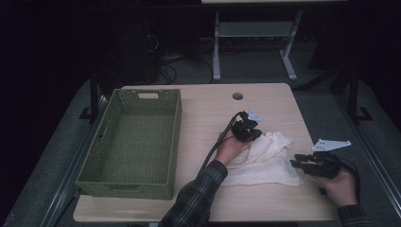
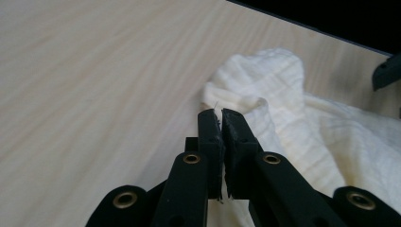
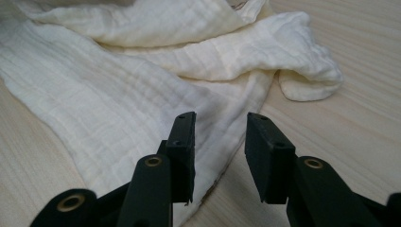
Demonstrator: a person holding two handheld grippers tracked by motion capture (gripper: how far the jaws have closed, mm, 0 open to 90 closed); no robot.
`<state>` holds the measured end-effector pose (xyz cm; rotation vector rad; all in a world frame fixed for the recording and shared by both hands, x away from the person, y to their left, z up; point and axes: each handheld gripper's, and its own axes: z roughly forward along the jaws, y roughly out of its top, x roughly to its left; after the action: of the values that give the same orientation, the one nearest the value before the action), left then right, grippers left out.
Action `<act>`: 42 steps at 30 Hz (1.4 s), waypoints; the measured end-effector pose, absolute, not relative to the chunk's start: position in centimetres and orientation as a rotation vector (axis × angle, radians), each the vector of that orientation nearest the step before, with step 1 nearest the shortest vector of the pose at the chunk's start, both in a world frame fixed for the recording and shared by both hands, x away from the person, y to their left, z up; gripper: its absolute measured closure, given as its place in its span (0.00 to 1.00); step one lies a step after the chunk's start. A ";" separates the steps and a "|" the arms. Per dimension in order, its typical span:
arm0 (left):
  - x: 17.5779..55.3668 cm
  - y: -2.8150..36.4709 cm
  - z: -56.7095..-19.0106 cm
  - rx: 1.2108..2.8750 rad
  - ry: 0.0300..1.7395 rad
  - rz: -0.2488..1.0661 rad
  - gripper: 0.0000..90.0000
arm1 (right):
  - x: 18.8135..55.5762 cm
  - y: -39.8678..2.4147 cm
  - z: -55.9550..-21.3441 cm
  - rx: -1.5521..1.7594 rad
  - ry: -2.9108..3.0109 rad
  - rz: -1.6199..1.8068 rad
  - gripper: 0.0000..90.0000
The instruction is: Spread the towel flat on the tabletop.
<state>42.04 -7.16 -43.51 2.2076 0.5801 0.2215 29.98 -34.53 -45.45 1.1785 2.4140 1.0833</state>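
Note:
A cream cloth [image 1: 265,161] lies crumpled on the right half of the wooden table [image 1: 208,109]. My left gripper [image 1: 250,134] is at the cloth's far left corner. In the left gripper view its jaws stand pressed together [image 2: 221,114], with a thin edge of the cloth [image 2: 283,109] pinched at the tips and a few fibres sticking out. My right gripper [image 1: 299,164] sits at the cloth's near right edge. In the right gripper view it [image 3: 220,118] is open, its jaws parted just above the cloth's hem [image 3: 142,94], with nothing pressed between them.
A green woven basket [image 1: 137,142], empty inside, takes up the left side of the table. A round cable hole [image 1: 237,96] sits near the far edge. Beyond the table are the legs of another desk [image 1: 216,47] and cables on the floor.

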 end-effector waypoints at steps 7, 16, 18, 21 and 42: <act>43.3 -4.2 -42.2 2.149 0.673 0.296 0.96 | 29.9 -34.4 -45.5 1.174 2.417 1.086 0.70; 44.9 -1.3 -41.7 2.111 0.782 0.391 0.96 | 30.0 -34.4 -45.5 1.174 2.420 1.082 0.70; 45.4 -0.8 -41.9 2.096 0.819 0.403 0.96 | 30.0 -34.4 -45.6 1.174 2.417 1.085 0.70; 46.1 0.0 -42.1 2.089 0.866 0.425 0.96 | 30.0 -34.4 -45.5 1.180 2.413 1.094 0.70; 45.8 3.6 -43.6 2.077 1.085 0.482 0.76 | 31.0 -34.2 -45.2 1.164 2.412 1.101 0.70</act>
<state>45.84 3.55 -43.61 2.0771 1.0846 0.4819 31.03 -34.21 -45.19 1.1638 2.4119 1.1005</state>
